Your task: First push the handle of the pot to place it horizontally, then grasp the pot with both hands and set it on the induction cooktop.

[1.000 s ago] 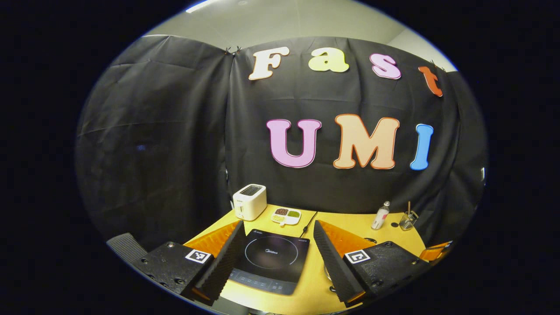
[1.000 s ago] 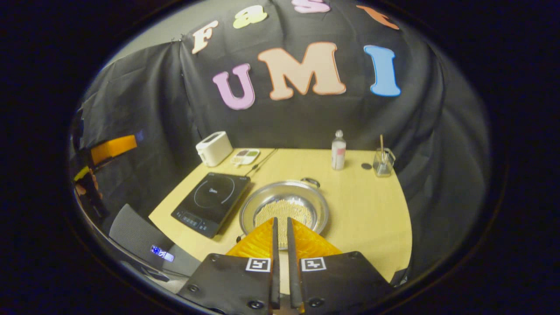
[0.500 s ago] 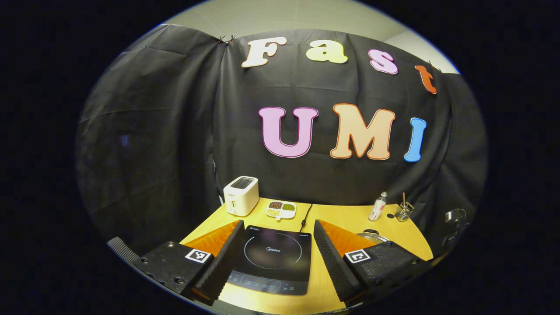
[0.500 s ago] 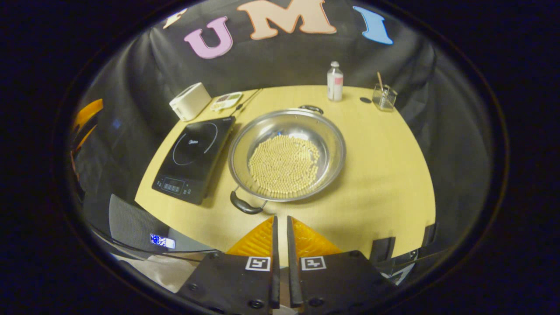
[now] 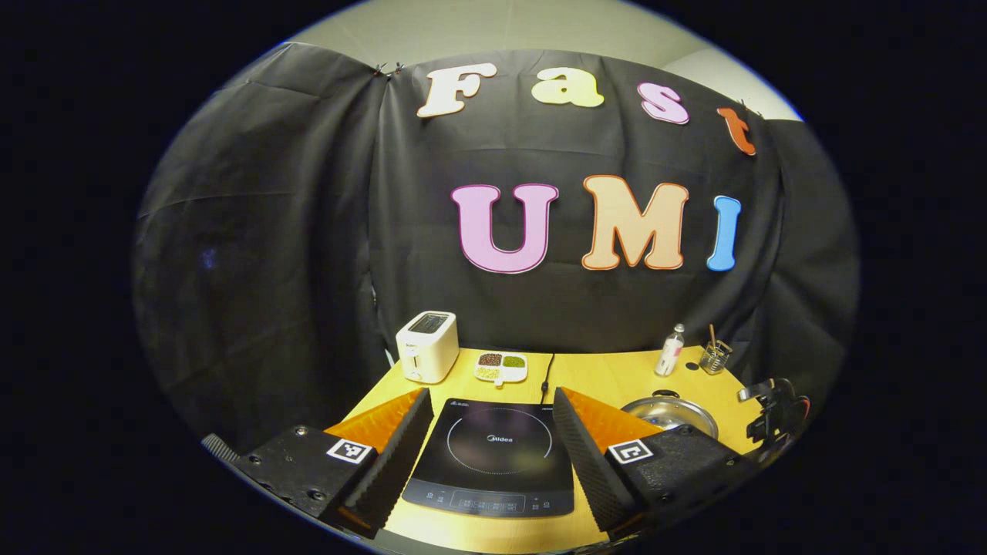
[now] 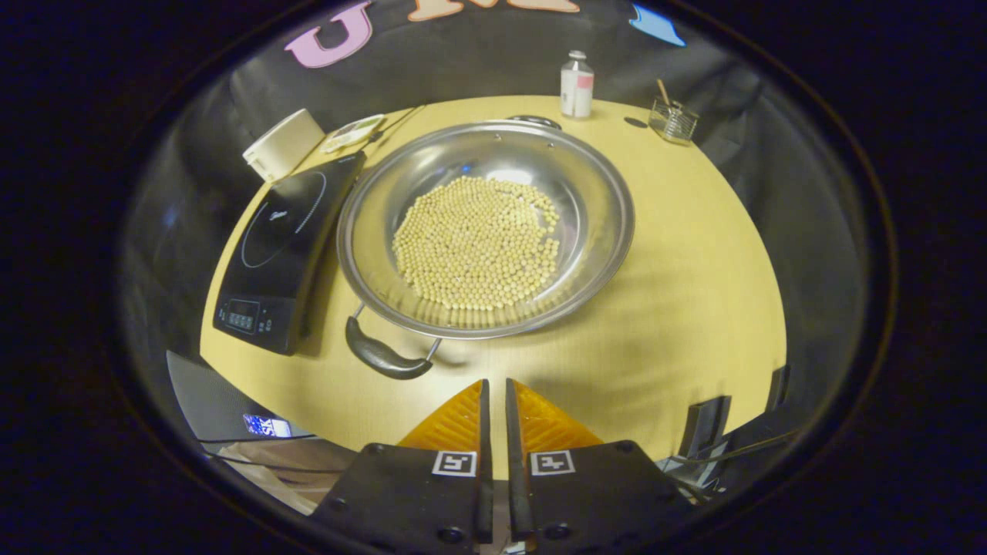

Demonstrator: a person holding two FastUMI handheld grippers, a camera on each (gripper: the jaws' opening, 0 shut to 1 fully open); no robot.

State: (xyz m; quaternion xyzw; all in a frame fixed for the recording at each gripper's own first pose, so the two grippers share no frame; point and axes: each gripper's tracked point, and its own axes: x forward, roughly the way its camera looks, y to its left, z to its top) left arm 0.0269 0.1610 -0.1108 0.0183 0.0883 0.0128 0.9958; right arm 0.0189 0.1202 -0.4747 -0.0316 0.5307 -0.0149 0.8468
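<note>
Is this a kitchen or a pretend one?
Probably a pretend kitchen in a booth: a cooktop, a toaster and a pot of beans sit on a table with black cloth behind.

My booth is hung with black cloth (image 5: 270,231) behind a yellow wooden table (image 6: 678,254). Above the cloth I see a pale ceiling (image 5: 493,27). Below the table's near edge sits a grey ribbed chair back (image 5: 220,447).
</note>
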